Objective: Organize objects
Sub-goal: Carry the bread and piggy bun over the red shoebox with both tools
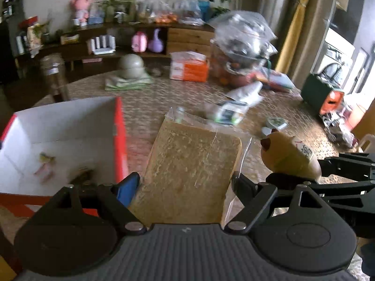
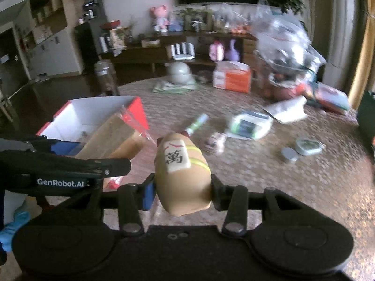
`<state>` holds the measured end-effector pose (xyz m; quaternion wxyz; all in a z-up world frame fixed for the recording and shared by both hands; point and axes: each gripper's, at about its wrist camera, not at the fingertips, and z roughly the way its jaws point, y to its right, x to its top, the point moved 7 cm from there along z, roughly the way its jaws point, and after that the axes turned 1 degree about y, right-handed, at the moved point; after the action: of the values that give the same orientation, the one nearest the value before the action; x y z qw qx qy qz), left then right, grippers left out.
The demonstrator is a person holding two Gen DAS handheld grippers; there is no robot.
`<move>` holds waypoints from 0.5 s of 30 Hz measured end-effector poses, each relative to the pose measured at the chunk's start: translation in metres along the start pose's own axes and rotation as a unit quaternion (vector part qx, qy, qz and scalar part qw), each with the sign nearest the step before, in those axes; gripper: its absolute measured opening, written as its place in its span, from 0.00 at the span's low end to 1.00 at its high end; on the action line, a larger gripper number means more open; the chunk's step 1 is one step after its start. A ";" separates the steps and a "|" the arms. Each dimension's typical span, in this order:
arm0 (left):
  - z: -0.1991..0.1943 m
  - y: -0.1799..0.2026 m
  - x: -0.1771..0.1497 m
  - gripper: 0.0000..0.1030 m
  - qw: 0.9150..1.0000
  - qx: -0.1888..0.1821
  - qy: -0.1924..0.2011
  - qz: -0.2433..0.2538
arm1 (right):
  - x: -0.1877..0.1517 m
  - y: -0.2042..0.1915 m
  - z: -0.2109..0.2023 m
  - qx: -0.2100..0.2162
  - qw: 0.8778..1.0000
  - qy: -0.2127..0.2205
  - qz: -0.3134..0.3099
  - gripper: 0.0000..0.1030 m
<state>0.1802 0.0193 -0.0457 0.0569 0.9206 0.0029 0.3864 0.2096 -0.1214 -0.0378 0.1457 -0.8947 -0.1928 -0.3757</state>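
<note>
left gripper (image 1: 185,185) clamps 1 flat, grainy tan slab in clear wrap (image 1: 192,173), long axis pointing away, beside the red-and-white box (image 1: 70,126). right gripper (image 2: 182,187) pinches 1 smooth, rounded tan toy (image 2: 181,171) w/ a mahjong tile on its back, nose pointing away, above the woven table (image 2: 281,182).

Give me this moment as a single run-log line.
left tool: shut on bagged bread slice | right tool: shut on tan toy | red box: open, left of bread | both items off the table
</note>
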 end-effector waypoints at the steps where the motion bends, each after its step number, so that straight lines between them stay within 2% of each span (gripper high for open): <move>1: -0.004 -0.008 0.001 0.82 1.000 0.005 0.004 -0.004 | 0.002 -0.008 0.001 0.004 1.000 0.001 -0.004 0.44; 7: -0.026 -0.061 0.008 0.82 0.999 0.041 0.023 -0.023 | 0.019 -0.061 0.017 0.028 0.999 0.003 -0.034 0.44; 15: -0.040 -0.136 0.011 0.82 0.994 0.091 0.028 -0.045 | 0.040 -0.119 0.049 0.055 0.996 -0.005 -0.067 0.44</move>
<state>0.1646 0.1586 -0.0252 -0.0096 0.9097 0.0809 0.4072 0.2114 0.0133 -0.0279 0.1688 -0.8722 -0.2733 -0.3689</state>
